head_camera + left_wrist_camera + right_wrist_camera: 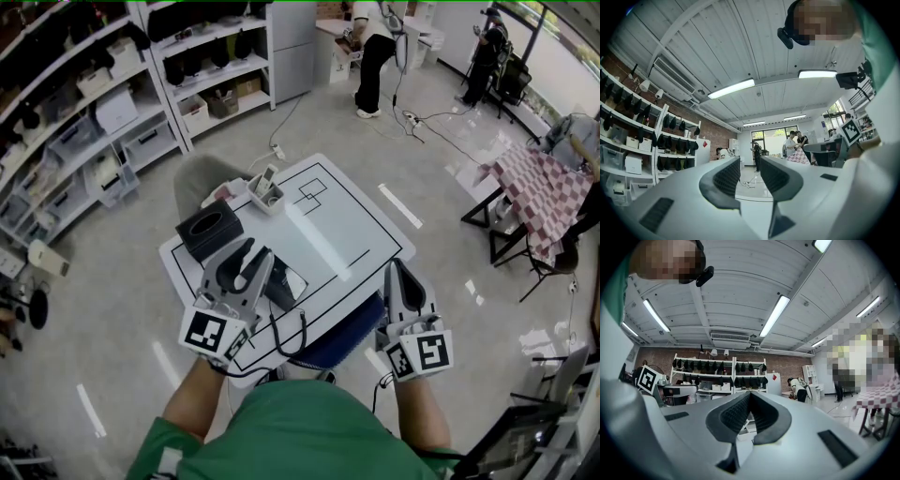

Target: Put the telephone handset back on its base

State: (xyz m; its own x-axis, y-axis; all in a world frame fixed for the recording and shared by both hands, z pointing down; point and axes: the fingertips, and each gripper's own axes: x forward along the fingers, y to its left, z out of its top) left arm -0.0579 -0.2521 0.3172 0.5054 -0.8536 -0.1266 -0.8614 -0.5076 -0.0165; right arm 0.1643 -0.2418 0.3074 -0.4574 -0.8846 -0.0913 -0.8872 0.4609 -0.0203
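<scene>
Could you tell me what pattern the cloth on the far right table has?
The cloth is red-and-white checked; the head view shows it best.

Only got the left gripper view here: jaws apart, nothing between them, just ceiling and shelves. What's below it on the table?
Observer: In the head view the left gripper hangs over a dark object near the front edge of the table. A black cord loops beside it. I cannot tell whether it is the handset or the base.
Operator: Right gripper?
Observer: The right gripper is at the table's near right edge, jaws together, nothing in them.
Operator: Anything else up there?
Observer: A black tissue box on the left side, and beyond it a small white tray holding a slim light item.
</scene>
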